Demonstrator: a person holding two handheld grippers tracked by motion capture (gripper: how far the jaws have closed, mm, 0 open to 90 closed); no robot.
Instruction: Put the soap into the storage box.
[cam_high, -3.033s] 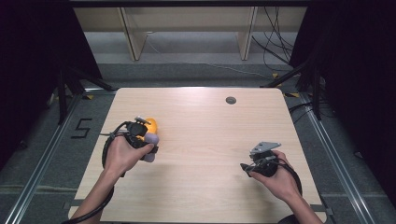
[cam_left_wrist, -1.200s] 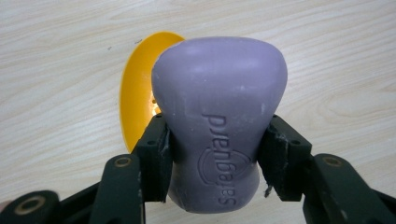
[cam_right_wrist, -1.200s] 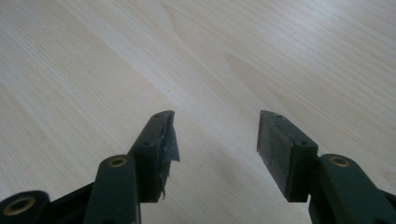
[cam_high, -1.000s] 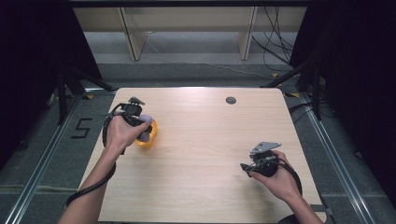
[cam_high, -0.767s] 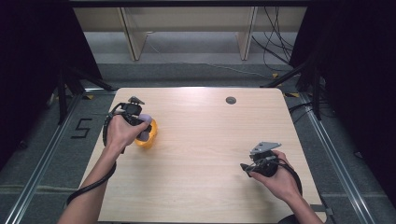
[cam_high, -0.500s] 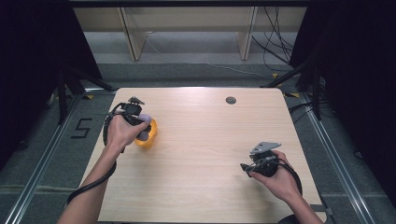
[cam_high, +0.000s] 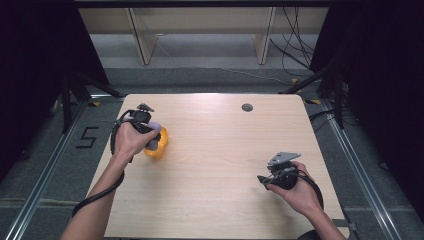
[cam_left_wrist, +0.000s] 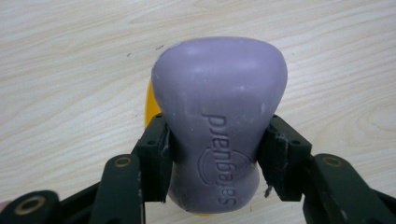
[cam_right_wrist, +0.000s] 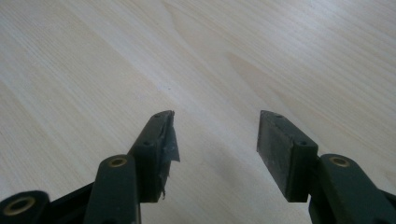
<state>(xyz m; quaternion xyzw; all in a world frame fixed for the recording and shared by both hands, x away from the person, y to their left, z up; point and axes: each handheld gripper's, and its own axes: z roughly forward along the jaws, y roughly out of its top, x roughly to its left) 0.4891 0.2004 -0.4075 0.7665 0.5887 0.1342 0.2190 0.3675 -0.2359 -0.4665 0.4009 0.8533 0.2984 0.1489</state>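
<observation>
A purple soap bar, stamped "Safeguard", sits between the jaws of my left gripper, which press on its narrow waist. A yellow dish peeks out from under the soap. In the high view the left gripper holds the soap bar over the yellow dish at the table's left side. My right gripper rests low at the front right, jaws apart; in its own view the right gripper has nothing between its pads, only bare wood.
The light wooden table has a small dark round grommet near its far edge. Beyond the table stand shelf legs and loose cables on the floor. A "5" mark is on the floor at the left.
My left gripper has carried the soap from the near side of the yellow dish to over it, the hand now on the dish's far left. Over the last second nothing visibly moves. The right gripper has kept still.
</observation>
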